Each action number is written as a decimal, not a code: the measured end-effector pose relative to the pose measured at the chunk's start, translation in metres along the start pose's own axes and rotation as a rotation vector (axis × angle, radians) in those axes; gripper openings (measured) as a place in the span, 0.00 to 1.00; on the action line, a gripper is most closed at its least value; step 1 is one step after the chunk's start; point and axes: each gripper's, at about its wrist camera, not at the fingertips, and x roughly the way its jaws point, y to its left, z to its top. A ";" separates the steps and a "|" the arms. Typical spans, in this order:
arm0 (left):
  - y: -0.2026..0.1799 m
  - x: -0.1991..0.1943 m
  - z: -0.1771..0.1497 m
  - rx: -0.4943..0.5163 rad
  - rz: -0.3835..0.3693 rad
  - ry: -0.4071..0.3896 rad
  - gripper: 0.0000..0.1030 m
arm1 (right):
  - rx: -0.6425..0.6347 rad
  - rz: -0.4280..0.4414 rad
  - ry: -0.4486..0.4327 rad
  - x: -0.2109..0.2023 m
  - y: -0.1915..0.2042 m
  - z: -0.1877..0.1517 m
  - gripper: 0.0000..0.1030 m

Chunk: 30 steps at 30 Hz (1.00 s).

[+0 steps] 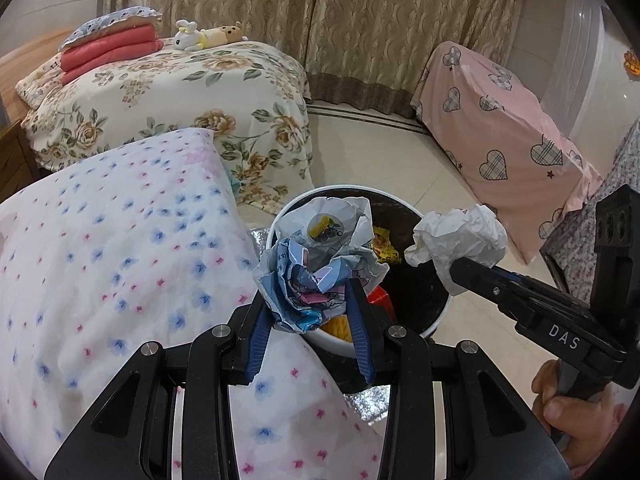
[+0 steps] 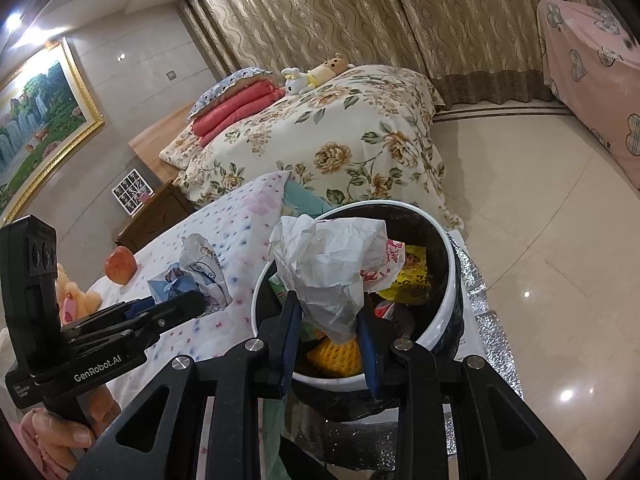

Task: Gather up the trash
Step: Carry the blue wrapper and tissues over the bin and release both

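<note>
A crumpled blue-and-white printed wrapper (image 1: 316, 276) is clenched between the blue pads of the left claw (image 1: 310, 312), held at the near rim of the white round trash bin with a dark liner (image 1: 436, 320). A crumpled white paper wad (image 2: 332, 276) is gripped by the right claw (image 2: 330, 316), directly above the bin's opening. Inside the bin, yellow and red wrappers (image 2: 408, 276) and a yellow foam net (image 2: 336, 356) are seen. The bin is set on a silver foil mat (image 2: 480, 320) beside a white bed cover dotted with blue and pink flowers (image 1: 120, 240). On that cover, a red apple (image 2: 120, 266) is seen.
</note>
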 end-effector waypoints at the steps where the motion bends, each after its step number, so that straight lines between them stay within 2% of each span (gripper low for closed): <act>1: 0.000 0.000 0.000 0.001 0.000 0.000 0.34 | 0.000 0.000 0.001 0.000 -0.001 0.001 0.26; 30: -0.013 0.029 0.011 0.033 0.004 0.041 0.34 | -0.013 -0.026 0.058 0.018 -0.015 0.014 0.29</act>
